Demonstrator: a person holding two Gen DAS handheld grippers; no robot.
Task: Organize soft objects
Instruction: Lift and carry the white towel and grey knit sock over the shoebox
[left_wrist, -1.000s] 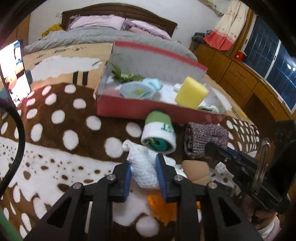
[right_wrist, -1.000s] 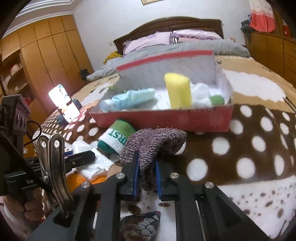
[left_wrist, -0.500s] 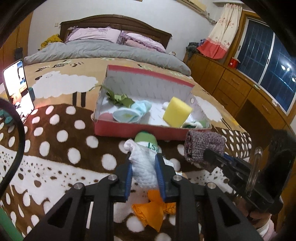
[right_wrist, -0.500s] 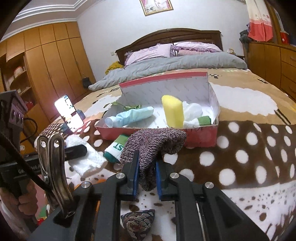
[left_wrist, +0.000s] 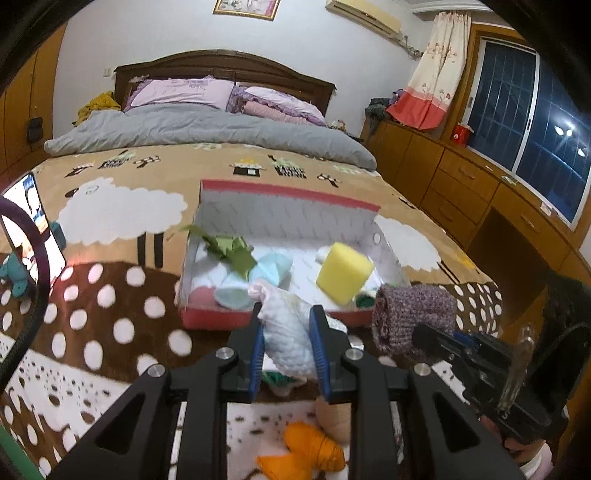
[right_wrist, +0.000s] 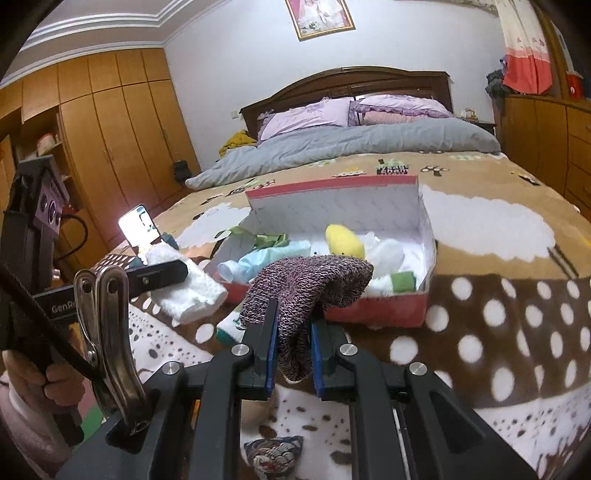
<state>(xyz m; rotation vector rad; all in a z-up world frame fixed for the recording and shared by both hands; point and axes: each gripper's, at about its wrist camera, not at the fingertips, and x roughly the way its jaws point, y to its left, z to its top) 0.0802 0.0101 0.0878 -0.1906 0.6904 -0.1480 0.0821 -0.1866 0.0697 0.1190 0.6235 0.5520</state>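
My left hand-held gripper (left_wrist: 287, 349) is clamped on a white knitted sock (left_wrist: 286, 341), fluffy and bunched, lifted off the bed. Its lower end is hidden behind my fingers, and it blocks part of the red box (left_wrist: 207, 317) straight ahead. Under this gripper lie an orange fabric piece (left_wrist: 306, 456) and a beige rounded thing, both partly covered by the frame.

My right hand-held gripper (right_wrist: 292, 349) is nearly closed, pinching a purple marled knit sock (right_wrist: 306, 284) whose toe droops toward the box's (right_wrist: 376, 314) near wall. Only this view shows a patterned pouch (right_wrist: 273, 452) below the gripper, cut off by the frame, and a green-and-white rolled sock mostly hidden behind the purple one.

Inside the box ahead sit a yellow sponge block (left_wrist: 343, 271), a pale blue sock (left_wrist: 273, 267) and green ribbon (left_wrist: 232, 251); motion blurs them.
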